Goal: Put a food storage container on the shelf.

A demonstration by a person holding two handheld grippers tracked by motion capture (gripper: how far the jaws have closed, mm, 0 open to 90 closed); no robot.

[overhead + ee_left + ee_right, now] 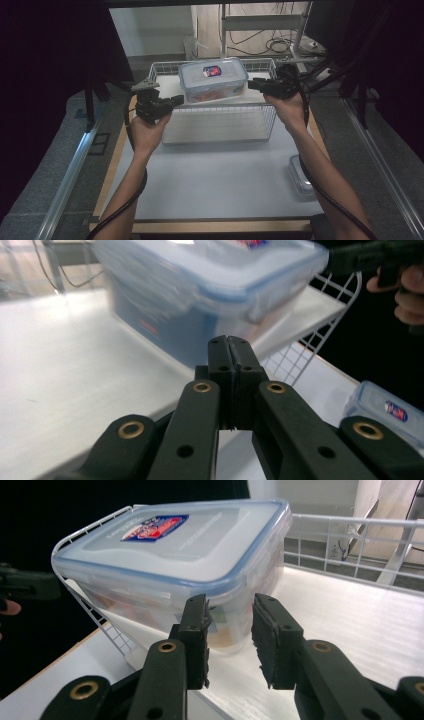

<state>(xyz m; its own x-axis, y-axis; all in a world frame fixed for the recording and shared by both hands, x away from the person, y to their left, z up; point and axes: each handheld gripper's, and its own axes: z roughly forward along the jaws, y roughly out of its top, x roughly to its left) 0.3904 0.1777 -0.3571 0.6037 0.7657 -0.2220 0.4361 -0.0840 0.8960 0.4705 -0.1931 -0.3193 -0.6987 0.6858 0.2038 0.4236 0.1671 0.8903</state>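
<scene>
1. The lidded box (213, 79) sits on a white board (220, 100) across the wire basket (260, 120), between both claws; lifting or moving it looks not yet begun
2. The left claw (230, 347) is clenched on nothing, just short of the box's near side
3. The right claw (230, 625) stands partly open, empty, its pads (265, 630) just short of the box corner

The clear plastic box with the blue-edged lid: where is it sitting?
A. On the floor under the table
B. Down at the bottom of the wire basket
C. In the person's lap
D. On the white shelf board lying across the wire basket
D: the clear box rests on the white board laid over the wire basket rim.
</scene>
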